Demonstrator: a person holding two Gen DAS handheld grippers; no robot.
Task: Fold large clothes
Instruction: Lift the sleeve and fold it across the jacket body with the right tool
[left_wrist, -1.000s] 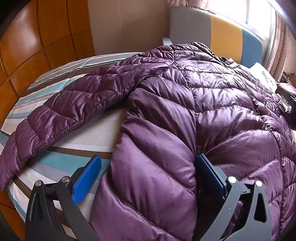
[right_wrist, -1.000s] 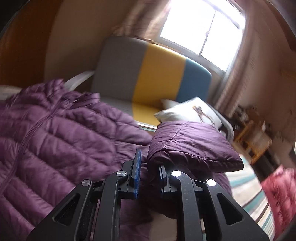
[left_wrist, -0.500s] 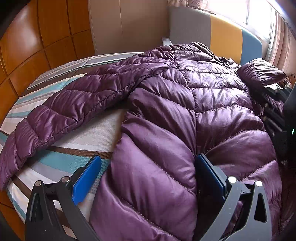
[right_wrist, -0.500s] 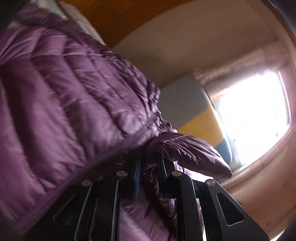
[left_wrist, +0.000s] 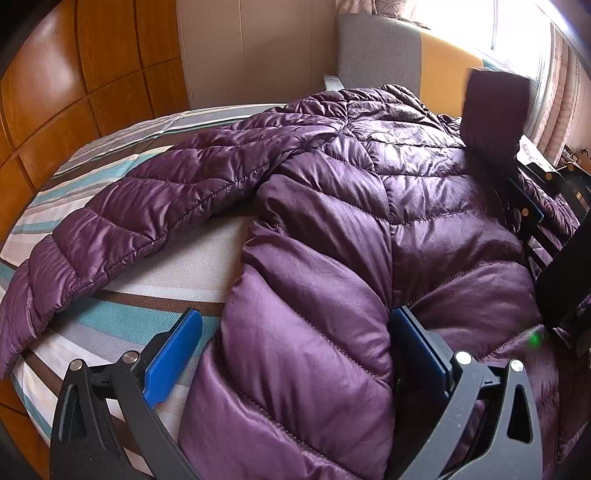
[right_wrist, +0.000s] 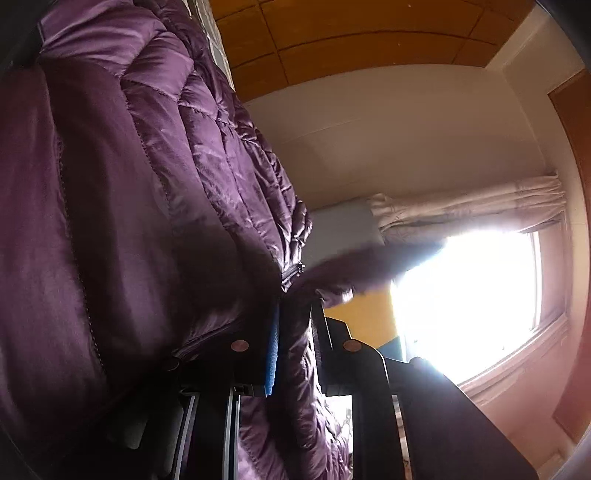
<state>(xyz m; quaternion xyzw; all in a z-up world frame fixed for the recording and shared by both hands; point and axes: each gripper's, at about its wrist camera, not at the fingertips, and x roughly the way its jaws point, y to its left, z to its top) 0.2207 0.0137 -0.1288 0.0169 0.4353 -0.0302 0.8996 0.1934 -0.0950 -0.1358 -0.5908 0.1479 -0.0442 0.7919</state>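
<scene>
A purple quilted puffer jacket (left_wrist: 369, 206) lies spread on the striped bed (left_wrist: 122, 317), its left sleeve (left_wrist: 140, 214) stretched out to the left. My left gripper (left_wrist: 295, 350) is open, its blue pads straddling the jacket's near hem. My right gripper (right_wrist: 293, 332) is shut on the jacket's right sleeve (right_wrist: 295, 369) and holds it lifted. The sleeve's cuff (left_wrist: 493, 110) sticks up at the far right in the left wrist view. The jacket body (right_wrist: 129, 203) fills the left of the right wrist view.
A grey, yellow and blue sofa (left_wrist: 388, 51) stands behind the bed under a bright window (right_wrist: 461, 302). Wood-panelled wall (left_wrist: 74, 74) runs along the left. A white pillow (left_wrist: 532, 157) peeks out at the far right.
My right gripper has lifted the sleeve and swung it up and over toward the jacket body, rotating as it went. The left gripper has not moved.
</scene>
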